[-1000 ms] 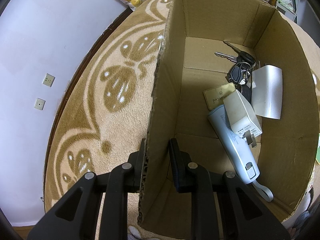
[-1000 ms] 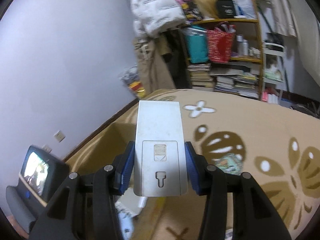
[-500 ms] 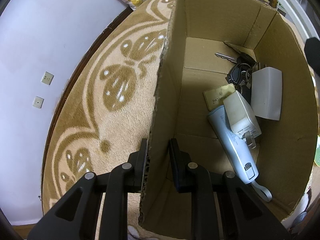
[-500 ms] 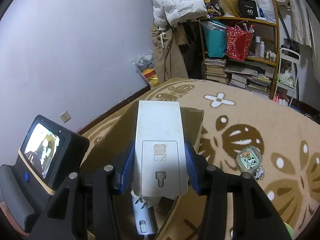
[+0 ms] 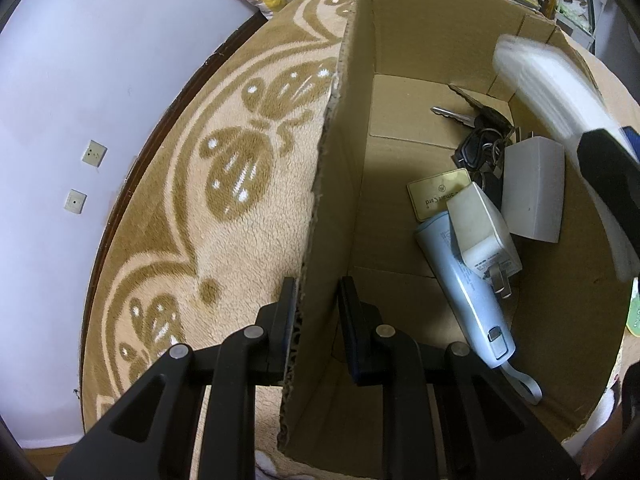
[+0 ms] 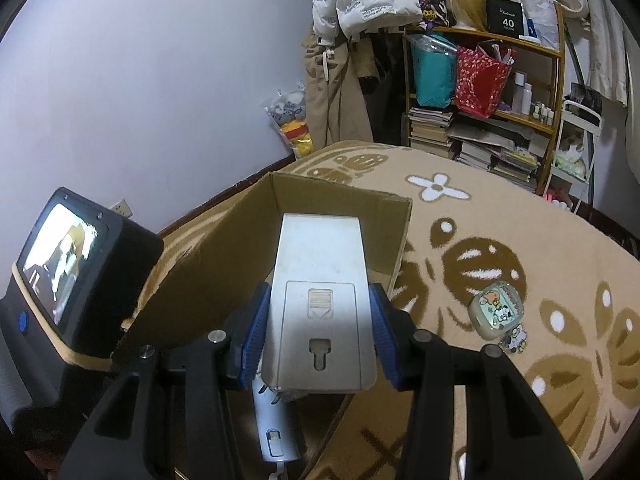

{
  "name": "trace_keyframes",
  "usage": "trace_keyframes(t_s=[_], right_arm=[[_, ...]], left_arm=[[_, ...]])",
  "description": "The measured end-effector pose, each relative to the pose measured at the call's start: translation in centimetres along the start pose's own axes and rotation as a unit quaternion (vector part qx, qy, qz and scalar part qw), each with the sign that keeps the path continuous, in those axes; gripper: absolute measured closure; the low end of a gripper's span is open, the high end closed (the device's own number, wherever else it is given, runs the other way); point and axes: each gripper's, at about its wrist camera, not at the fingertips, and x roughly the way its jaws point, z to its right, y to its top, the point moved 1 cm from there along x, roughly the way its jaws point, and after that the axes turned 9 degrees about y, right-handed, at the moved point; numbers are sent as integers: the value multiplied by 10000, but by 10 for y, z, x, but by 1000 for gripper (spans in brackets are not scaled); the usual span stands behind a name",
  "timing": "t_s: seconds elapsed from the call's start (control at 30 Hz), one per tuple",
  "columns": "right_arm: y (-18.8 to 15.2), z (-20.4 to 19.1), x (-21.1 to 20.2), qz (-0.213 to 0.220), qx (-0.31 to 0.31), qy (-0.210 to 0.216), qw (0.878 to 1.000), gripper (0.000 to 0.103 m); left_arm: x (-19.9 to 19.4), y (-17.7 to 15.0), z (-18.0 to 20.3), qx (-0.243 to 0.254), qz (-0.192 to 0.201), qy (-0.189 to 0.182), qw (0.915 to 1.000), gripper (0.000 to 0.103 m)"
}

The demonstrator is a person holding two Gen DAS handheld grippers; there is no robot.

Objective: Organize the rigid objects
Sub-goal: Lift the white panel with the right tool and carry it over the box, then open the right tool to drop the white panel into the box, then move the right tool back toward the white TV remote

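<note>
White plastic remote [image 6: 320, 300], stiff and light, pinched by its side edges in my right claw [image 6: 318, 336] above the box [image 5: 400, 184]; left claw [image 5: 316, 320] clamps the box's near-left wall.

Dim, warm indoor light is filling both views, and the fisheye lenses are bending straight lines and darkening every corner. In the left wrist view, the cardboard box [image 5: 400, 128] is casting a deep shadow over its own floor, while a white object [image 5: 548, 92] at the right edge is smearing into motion blur. In the right wrist view, a small screen [image 6: 60, 264] is glowing overexposed, and the pale wall [image 6: 160, 60] is fading toward grey.
</note>
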Motion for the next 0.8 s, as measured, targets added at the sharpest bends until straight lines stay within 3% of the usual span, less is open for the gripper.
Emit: trace_keyframes(t_s=[0.57, 0.8], right_arm=[[8, 10, -20, 287, 108, 62, 9995, 55], [4, 29, -34, 285, 317, -129, 9990, 43]], left_arm=[[-1, -2, 4, 31, 16, 67, 10000, 82], [-3, -2, 3, 13, 8, 35, 10000, 82]])
